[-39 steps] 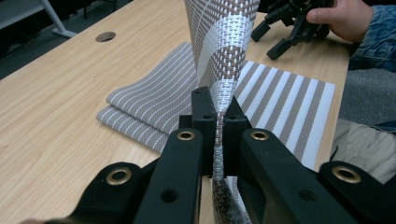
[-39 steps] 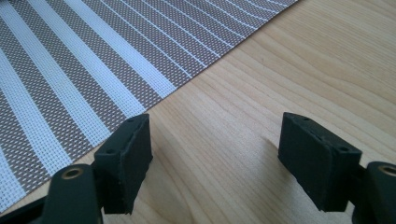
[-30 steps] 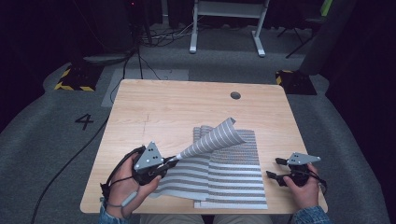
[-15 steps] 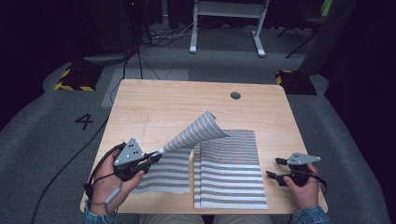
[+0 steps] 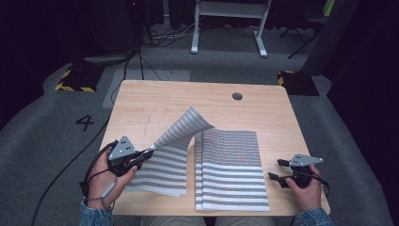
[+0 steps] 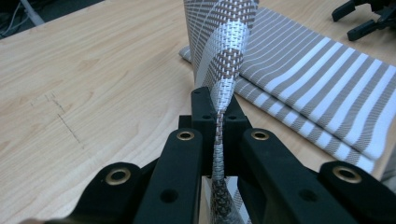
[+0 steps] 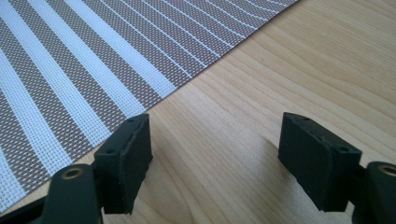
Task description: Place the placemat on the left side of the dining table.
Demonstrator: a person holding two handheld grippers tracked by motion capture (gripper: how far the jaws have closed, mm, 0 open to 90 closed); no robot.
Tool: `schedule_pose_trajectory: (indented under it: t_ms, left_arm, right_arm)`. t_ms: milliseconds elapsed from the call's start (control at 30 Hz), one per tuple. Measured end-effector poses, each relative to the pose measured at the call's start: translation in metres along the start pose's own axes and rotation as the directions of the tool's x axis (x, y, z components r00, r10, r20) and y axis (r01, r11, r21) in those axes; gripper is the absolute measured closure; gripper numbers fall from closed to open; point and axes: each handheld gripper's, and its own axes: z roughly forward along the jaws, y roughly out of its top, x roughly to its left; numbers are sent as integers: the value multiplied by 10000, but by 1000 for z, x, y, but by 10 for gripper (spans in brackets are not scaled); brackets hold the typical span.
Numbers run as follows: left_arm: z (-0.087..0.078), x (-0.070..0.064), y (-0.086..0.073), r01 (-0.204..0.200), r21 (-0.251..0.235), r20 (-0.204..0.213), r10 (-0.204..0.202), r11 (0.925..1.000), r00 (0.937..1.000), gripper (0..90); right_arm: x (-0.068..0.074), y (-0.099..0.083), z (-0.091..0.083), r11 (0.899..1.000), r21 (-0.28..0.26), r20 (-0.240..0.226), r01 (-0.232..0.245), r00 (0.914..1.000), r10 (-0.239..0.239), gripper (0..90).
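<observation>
Brown and white striped woven placemats lie on the wooden table. A stack of them rests flat at the front right. One placemat is curled up and lifted, its corner pinched in my left gripper, which is shut on it. The mat's lower part lies on the table at the front left. My right gripper stands open on bare wood just right of the stack, with nothing between its fingers. The stack's striped edge fills the left of the right gripper view.
A round cable hole sits near the table's far edge. The far half of the table is bare wood. Beyond the table are a white frame's legs and cables on grey floor, with a painted "4" at left.
My left gripper has pulled the pinched placemat leftward off the stack, so it now lies beside the stack on the left. The right gripper has stayed put.
</observation>
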Motion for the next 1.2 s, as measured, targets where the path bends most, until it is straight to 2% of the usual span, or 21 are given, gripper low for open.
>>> schedule_pose_trajectory:
  t_ms: [167, 367, 533, 600, 633, 667, 700, 733, 767, 833, 900, 933, 967, 1000, 1067, 1100, 1200]
  left_arm:
    - [11, 12, -7, 14, 157, -369, -9, 9999, 9993, 879]
    - [24, 26, -15, 71, 425, -1056, -25, 9991, 9944, 878]
    - [34, 31, -23, -67, 413, -1132, 114, 9991, 9935, 877]
    - [38, 33, -26, -142, 361, -1305, 188, 9992, 9913, 871]
    - [39, 34, -28, -223, 191, -1494, 249, 9996, 9885, 798]
    - [39, 36, -29, -326, -53, -1724, 312, 9995, 9845, 798]
    - [40, 38, -30, -378, -465, -2093, 272, 9982, 9775, 709]
    - [39, 40, -30, -491, -747, -2557, 285, 9960, 9663, 575]
    - [38, 40, -30, -487, -901, -2879, 208, 9947, 9574, 489]
    - [34, 40, -29, -521, -1058, -3127, 165, 9930, 9497, 401]
    - [32, 34, -25, -309, -1110, -2931, -30, 9933, 9561, 370]
    - [32, 34, -25, -309, -1110, -2931, -30, 9933, 9561, 370]
    - [32, 30, -23, -315, -1046, -2781, 12, 9940, 9606, 370]
    - [34, 24, -20, -417, -965, -2553, 158, 9945, 9667, 369]
    - [36, 16, -16, -580, -804, -2189, 392, 9951, 9750, 363]
    - [38, 10, -14, -557, -720, -1891, 412, 9958, 9811, 356]
    - [45, -7, -9, -656, -332, -1105, 616, 9973, 9920, 324]
  right_arm:
    - [0, 0, 0, 10000, 23, 1, 9, 10000, -9, 260]
    - [0, 0, 0, 10000, 22, 13, 11, 10000, -11, 260]
    - [0, 0, 0, 10000, 21, 13, 14, 10000, -14, 260]
    - [0, 0, 0, 10000, -6, 10, -3, 10000, 3, 260]
    - [0, 0, 0, 10000, 0, 3, -2, 10000, 2, 260]
    - [0, 0, 0, 10000, 0, 3, -2, 10000, 2, 260]
    - [0, 0, 0, 10000, 25, 1, 7, 10000, -7, 260]
    - [0, 0, 0, 10000, 22, 0, 8, 10000, -8, 260]
    - [0, 0, 0, 10000, 25, -2, 4, 10000, -4, 260]
    - [0, 0, 0, 10000, 21, 1, 7, 10000, -7, 260]
    - [0, 0, 0, 10000, 24, 0, 8, 10000, -8, 260]
    - [0, 0, 0, 10000, 24, 0, 8, 10000, -8, 260]
    - [0, 0, 0, 10000, 24, 0, 8, 10000, -8, 260]
    - [0, 0, 0, 10000, 22, 0, 5, 10000, -5, 260]
    - [0, 0, 0, 10000, 10, 10, 5, 10000, -5, 259]
    - [0, 0, 0, 10000, 11, 5, 2, 10000, -2, 259]
    - [0, 0, 0, 10000, 3, -1, 10, 10000, -10, 256]
